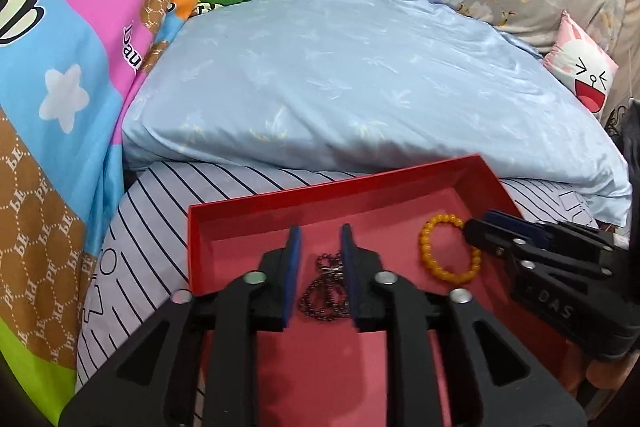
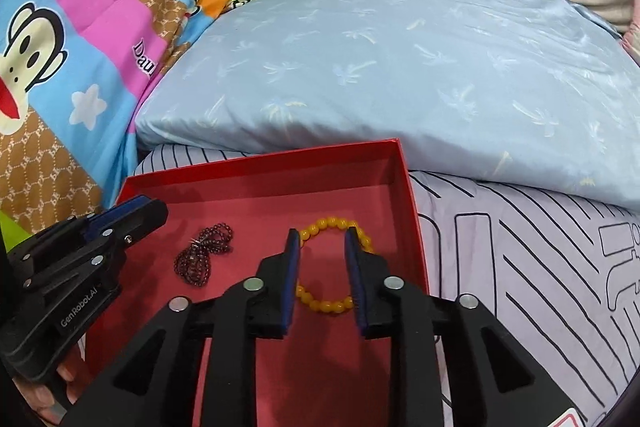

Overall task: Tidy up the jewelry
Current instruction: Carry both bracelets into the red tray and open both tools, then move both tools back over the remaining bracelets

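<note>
box: we are working over a shallow red box (image 1: 400, 187) lying on the striped sheet (image 1: 160, 211), its far edge near the pale blue pillow (image 1: 340, 79); the low walls are keeping loose pieces from sliding into the bedding.
dark chain: the dark bead chain (image 1: 324, 287) is lying bunched on the box floor toward its left edge.
yellow bracelet: the yellow bead bracelet (image 2: 332, 263) is lying flat toward the right edge, apart from the chain, so the two are not tangling.
left tongs: our left gripper (image 1: 320, 267) is hovering with its jaws moderately apart, one on each side of the chain, holding nothing.
right tongs: our right gripper (image 2: 322, 267) is likewise parted across the bracelet, gripping nothing.
judgement: both pieces are probably already sorted into the box.
</note>
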Tool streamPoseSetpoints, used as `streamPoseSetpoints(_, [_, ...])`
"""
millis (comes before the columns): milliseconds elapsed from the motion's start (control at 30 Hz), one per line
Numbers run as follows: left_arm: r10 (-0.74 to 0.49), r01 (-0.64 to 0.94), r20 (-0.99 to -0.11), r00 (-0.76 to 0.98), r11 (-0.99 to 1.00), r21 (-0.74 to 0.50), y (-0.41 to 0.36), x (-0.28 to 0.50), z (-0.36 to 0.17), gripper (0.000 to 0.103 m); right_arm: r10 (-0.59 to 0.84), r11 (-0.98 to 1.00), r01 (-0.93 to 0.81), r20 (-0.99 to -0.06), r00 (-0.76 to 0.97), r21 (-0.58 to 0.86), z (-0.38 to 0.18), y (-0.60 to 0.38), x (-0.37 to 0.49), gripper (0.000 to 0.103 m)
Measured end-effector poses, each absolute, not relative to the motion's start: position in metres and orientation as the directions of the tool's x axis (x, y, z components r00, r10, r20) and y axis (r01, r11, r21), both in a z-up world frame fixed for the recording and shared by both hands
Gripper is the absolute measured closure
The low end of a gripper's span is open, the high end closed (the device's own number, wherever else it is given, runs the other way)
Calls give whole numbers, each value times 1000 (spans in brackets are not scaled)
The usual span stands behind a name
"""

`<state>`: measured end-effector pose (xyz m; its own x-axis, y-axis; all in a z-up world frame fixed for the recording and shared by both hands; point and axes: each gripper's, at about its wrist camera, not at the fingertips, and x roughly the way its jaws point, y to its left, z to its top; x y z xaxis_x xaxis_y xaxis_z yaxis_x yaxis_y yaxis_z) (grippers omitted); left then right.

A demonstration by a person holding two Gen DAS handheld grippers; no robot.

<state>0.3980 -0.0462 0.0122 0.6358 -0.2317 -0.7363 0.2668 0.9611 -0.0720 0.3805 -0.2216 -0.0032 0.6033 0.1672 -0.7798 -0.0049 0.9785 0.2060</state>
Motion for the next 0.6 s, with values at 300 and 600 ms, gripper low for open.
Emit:
streamPoseSetpoints(300, [-242, 269, -714, 657, 960, -78, -44, 393, 23, 67, 87, 968, 126, -761, 643, 217, -1, -234, 365, 73])
streamPoseSetpoints(600, [-237, 280, -708, 666, 958, -58, -44, 369, 33, 66, 80, 975, 101, -739, 669, 197, 18, -227, 347, 72])
